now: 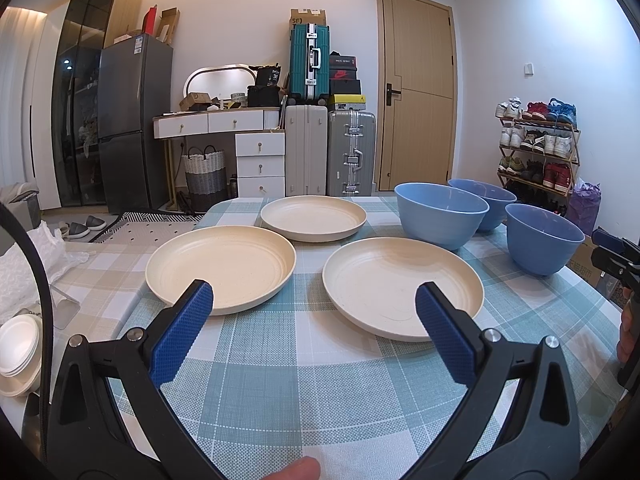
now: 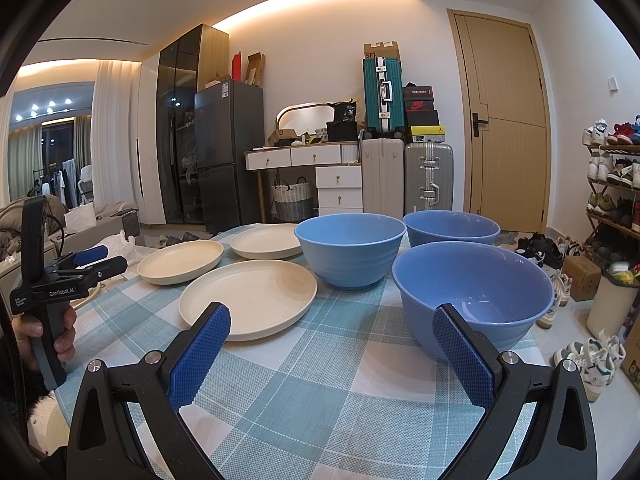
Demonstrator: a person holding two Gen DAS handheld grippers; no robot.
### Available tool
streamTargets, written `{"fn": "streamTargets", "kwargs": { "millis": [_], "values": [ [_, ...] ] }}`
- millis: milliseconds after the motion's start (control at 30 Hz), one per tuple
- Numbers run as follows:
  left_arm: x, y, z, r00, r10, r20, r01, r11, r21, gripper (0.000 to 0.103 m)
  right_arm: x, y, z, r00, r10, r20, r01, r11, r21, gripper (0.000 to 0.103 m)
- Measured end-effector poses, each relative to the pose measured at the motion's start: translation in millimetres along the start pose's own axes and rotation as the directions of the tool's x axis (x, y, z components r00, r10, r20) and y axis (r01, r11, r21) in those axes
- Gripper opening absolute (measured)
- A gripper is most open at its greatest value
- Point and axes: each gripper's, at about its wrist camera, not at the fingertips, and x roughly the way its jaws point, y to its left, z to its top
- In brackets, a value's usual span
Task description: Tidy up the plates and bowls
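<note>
Three cream plates lie apart on the checked tablecloth [image 1: 280, 400]: a left plate [image 1: 220, 266], a right plate [image 1: 400, 286] and a far plate [image 1: 314, 218]. Three blue bowls stand upright at the right: a near bowl [image 1: 544, 238], a middle bowl [image 1: 440, 214] and a far bowl [image 1: 486, 200]. My left gripper [image 1: 314, 312] is open and empty, hovering before the two near plates. My right gripper [image 2: 332, 330] is open and empty, between the right plate [image 2: 248, 298] and the near bowl [image 2: 474, 292]. The other bowls also show in the right wrist view [image 2: 350, 250] [image 2: 452, 228].
A stack of small white dishes [image 1: 18, 348] sits off the table's left edge beside white wrapping [image 1: 28, 264]. The table's right edge drops to a floor with shoes [image 2: 592, 360], a box [image 2: 582, 278] and a shoe rack [image 1: 538, 148]. Suitcases [image 1: 330, 152] stand behind.
</note>
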Motion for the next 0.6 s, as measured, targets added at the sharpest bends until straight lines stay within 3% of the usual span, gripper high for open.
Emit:
{"fn": "streamTargets", "kwargs": {
  "millis": [600],
  "values": [
    [2.5,-2.2,-4.8,0.999,-0.026,-0.022,0.026,1.0,-0.012,0.101,3.9,-5.8,0.1,0.999,-0.014,-0.029,0.015,1.0,0.015,0.103]
  ]
}}
